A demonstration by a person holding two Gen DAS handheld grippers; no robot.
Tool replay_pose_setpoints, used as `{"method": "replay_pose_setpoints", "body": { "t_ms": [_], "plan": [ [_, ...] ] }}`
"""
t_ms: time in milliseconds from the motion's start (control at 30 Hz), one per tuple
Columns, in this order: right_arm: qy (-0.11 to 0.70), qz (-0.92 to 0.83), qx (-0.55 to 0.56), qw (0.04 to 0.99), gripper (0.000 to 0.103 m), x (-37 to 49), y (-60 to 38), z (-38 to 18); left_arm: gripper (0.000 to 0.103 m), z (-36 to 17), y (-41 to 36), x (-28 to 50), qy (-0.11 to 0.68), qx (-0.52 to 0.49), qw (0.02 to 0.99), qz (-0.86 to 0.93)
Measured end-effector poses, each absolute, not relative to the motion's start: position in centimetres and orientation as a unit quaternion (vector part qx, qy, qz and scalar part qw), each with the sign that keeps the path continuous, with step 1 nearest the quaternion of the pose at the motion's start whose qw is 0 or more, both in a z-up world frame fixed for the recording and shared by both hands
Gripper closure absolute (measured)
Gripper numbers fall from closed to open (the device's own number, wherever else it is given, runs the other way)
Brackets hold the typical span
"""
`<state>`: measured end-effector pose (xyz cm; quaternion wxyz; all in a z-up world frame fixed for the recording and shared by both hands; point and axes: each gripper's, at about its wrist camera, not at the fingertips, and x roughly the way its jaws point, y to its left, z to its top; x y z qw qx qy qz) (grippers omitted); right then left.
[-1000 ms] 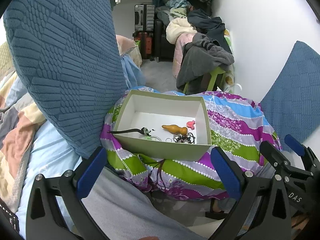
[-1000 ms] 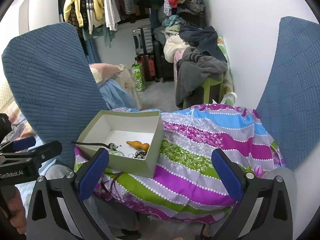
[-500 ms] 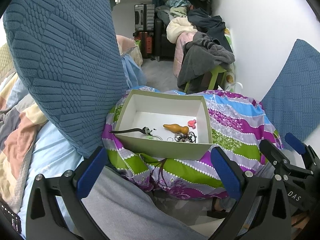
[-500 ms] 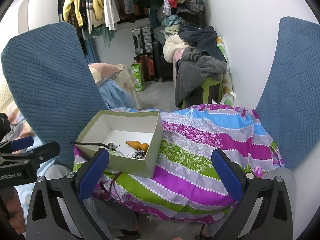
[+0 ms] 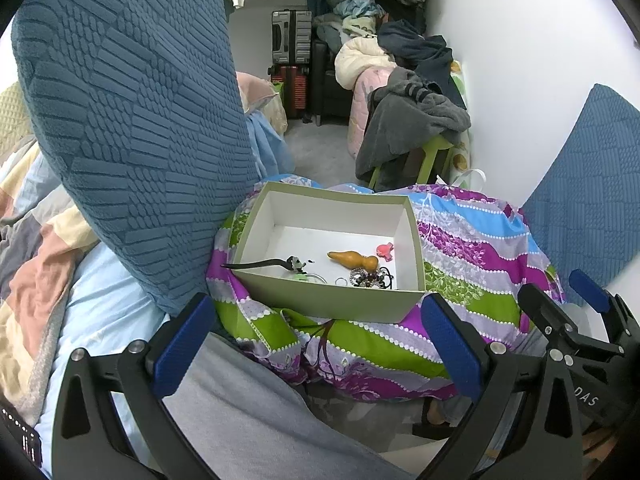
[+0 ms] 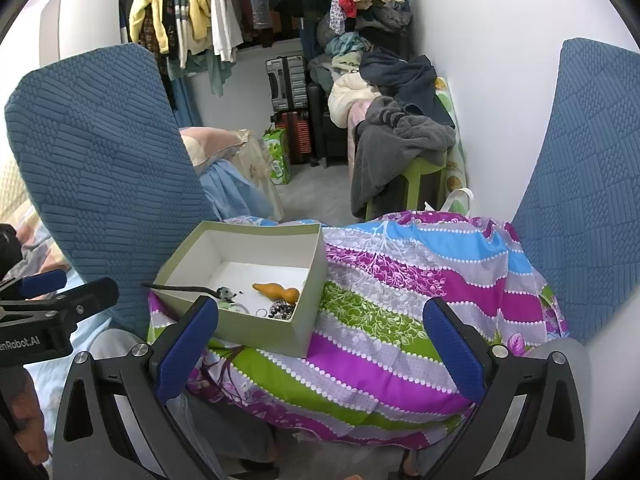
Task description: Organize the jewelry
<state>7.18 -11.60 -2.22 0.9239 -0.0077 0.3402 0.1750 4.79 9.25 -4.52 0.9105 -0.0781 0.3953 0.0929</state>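
An open pale green box (image 5: 328,300) (image 6: 264,330) with a white inside sits on a striped colourful cushion (image 5: 480,240) (image 6: 400,300). In it lie an orange gourd-shaped piece (image 5: 354,259) (image 6: 276,291), a pink piece (image 5: 385,249), a dark bead tangle (image 5: 370,279) (image 6: 283,310) and a black hair stick (image 5: 260,265) (image 6: 180,288) that pokes over the left rim. My left gripper (image 5: 316,354) is open and empty, in front of the box. My right gripper (image 6: 320,354) is open and empty, in front of the cushion, right of the box.
A large blue textured pillow (image 5: 132,120) (image 6: 100,168) stands left of the box; another (image 6: 588,184) leans on the white wall at right. Bedding lies at left. Clothes piles, a green stool (image 6: 424,176) and suitcases (image 6: 288,84) fill the back.
Both views shift very slightly; the box sits marginally lower and nearer in the left wrist view. Both grippers stay open and nothing in the box moved.
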Motion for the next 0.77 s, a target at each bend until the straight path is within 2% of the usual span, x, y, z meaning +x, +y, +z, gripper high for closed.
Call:
{"method": "replay_pose_setpoints", "body": {
  "t_ms": [767],
  "plan": [
    [0.341, 0.173, -0.01, 0.924, 0.0, 7.36, -11.61, -2.06, 0.0, -4.26, 8.71, 4.99, 0.393, -0.084, 0.911, 0.093]
  ]
}}
